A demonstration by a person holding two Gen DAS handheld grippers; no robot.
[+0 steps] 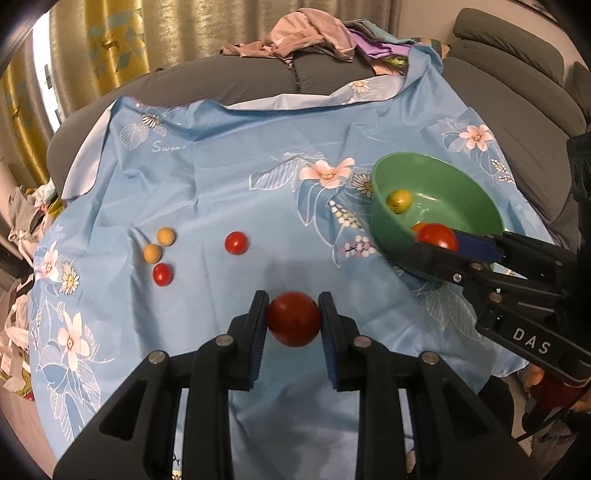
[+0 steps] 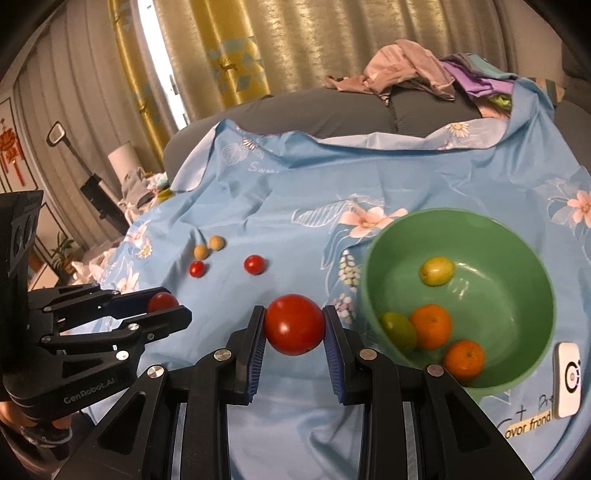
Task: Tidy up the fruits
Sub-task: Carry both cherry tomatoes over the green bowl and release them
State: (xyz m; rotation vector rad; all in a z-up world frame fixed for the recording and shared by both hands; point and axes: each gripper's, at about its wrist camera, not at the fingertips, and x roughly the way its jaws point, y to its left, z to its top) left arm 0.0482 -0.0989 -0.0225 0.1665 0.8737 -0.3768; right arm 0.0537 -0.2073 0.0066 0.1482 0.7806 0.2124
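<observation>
My left gripper [image 1: 293, 319] is shut on a red tomato [image 1: 293, 317] above the blue floral cloth [image 1: 221, 184]; it also shows in the right wrist view [image 2: 164, 304]. My right gripper [image 2: 294, 325] is shut on a larger red tomato [image 2: 294, 324] just left of the green bowl [image 2: 517, 251]; in the left wrist view that gripper [image 1: 437, 240] is at the bowl's near rim [image 1: 384, 221]. The bowl holds two oranges [image 2: 430, 325], a yellow fruit [image 2: 436, 271] and a green fruit [image 2: 399, 328]. Two small red tomatoes [image 1: 236, 242] and two tan balls [image 1: 166, 236] lie on the cloth.
The cloth covers a grey sofa [image 1: 240, 81] with a pile of clothes [image 1: 314, 33] at the back. A small white device [image 2: 569, 380] lies on the cloth right of the bowl. Gold curtains [image 2: 229, 48] hang behind.
</observation>
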